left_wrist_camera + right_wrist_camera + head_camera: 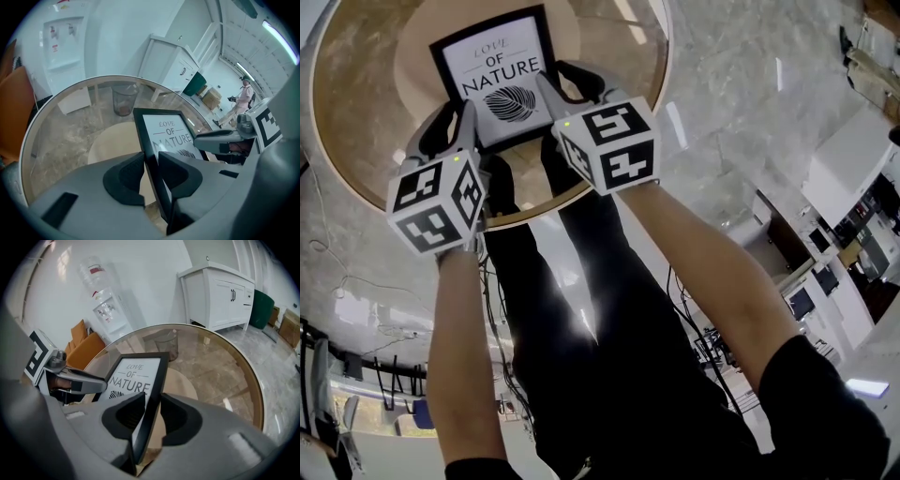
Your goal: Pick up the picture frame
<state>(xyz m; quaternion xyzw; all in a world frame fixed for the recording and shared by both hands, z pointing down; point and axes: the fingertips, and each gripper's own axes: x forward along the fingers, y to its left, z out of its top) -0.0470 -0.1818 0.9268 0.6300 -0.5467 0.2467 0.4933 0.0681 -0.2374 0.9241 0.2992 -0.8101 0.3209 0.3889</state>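
Your left gripper [151, 171] and right gripper [152, 411] each pinch one side edge of the black rectangular picture frame with white print [499, 75], which reaches forward from both jaws over the round glass table [356, 112], so raise both hands evenly together to avoid twisting it.

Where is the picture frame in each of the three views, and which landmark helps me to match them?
Head view: picture frame in the upper part, left of centre.
Left gripper view: just right of centre, one edge between the jaws.
Right gripper view: just left of centre, one edge between the jaws.
Shared landmark: the round glass table, behind the frame everywhere.
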